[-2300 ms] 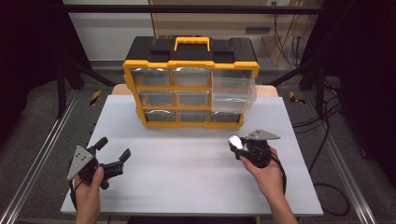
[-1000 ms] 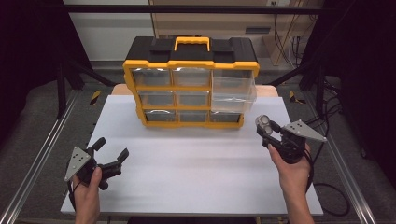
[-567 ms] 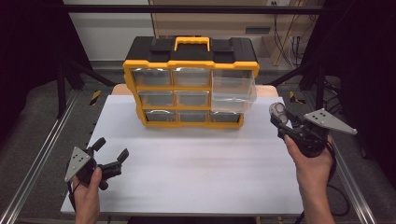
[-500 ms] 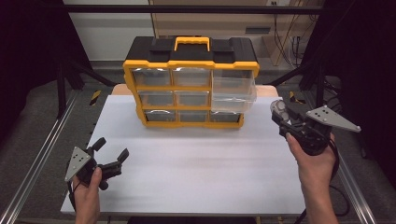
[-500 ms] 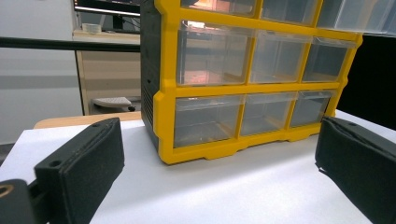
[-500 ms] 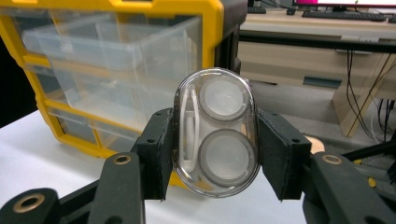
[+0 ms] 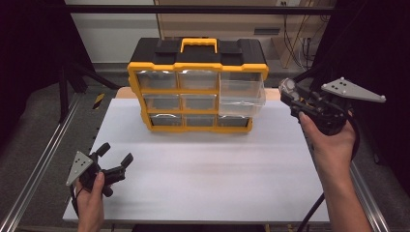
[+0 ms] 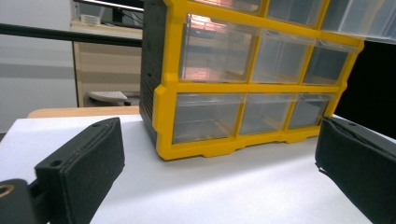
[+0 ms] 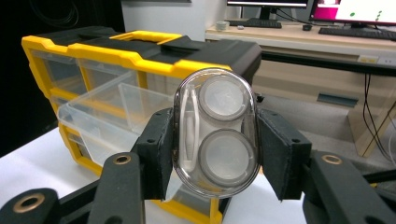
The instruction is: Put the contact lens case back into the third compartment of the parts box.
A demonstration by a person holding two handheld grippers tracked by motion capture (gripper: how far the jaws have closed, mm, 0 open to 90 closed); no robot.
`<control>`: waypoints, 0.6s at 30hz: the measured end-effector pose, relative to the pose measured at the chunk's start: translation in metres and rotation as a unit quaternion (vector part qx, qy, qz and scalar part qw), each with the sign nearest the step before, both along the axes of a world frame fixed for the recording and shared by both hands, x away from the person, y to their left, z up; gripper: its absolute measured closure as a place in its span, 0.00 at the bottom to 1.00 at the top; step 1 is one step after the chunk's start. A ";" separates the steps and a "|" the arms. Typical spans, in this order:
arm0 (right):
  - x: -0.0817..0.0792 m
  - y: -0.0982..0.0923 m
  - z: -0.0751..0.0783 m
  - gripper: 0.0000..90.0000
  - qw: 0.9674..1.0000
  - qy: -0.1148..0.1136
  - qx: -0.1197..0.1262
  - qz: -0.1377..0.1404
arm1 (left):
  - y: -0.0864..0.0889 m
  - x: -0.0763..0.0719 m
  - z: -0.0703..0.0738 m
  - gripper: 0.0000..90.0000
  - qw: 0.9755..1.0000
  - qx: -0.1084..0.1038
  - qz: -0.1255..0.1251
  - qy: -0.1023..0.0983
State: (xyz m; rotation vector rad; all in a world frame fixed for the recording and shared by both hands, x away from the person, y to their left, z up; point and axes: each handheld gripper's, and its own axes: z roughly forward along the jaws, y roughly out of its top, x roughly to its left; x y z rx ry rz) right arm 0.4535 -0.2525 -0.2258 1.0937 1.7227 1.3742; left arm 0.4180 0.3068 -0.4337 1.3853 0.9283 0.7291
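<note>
My right gripper (image 7: 290, 92) squeezes a clear oval case (image 9: 216, 131) with two round lids inside. I hold it up in the air, just right of the yellow drawer box (image 7: 196, 87), near its pulled-out top drawer (image 7: 241, 95). My left gripper (image 7: 114, 158) sits wide apart, holding nothing, well in front of the box's left corner.

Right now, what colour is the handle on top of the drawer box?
Yellow. The handle shows best in the high view, on the black top of the box.
</note>
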 end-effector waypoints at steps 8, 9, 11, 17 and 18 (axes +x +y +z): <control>0.010 0.014 0.020 0.55 1.000 -0.002 -0.015 0.017 | -0.002 -0.002 0.000 0.01 1.000 0.002 -0.004 0.000; 0.012 0.015 0.022 0.55 1.000 0.001 -0.010 0.021 | -0.002 -0.001 0.000 0.01 1.000 0.005 -0.006 0.000; 0.014 0.019 0.027 0.55 1.000 -0.002 -0.012 0.024 | -0.003 0.000 0.001 0.01 1.000 0.010 -0.006 -0.002; 0.022 0.027 0.034 0.55 0.999 0.001 -0.020 0.035 | -0.005 -0.001 0.001 0.02 1.000 0.013 -0.008 -0.001; 0.023 0.029 0.035 0.55 0.999 0.002 -0.022 0.036 | -0.005 -0.002 0.001 0.02 1.000 0.014 -0.010 -0.002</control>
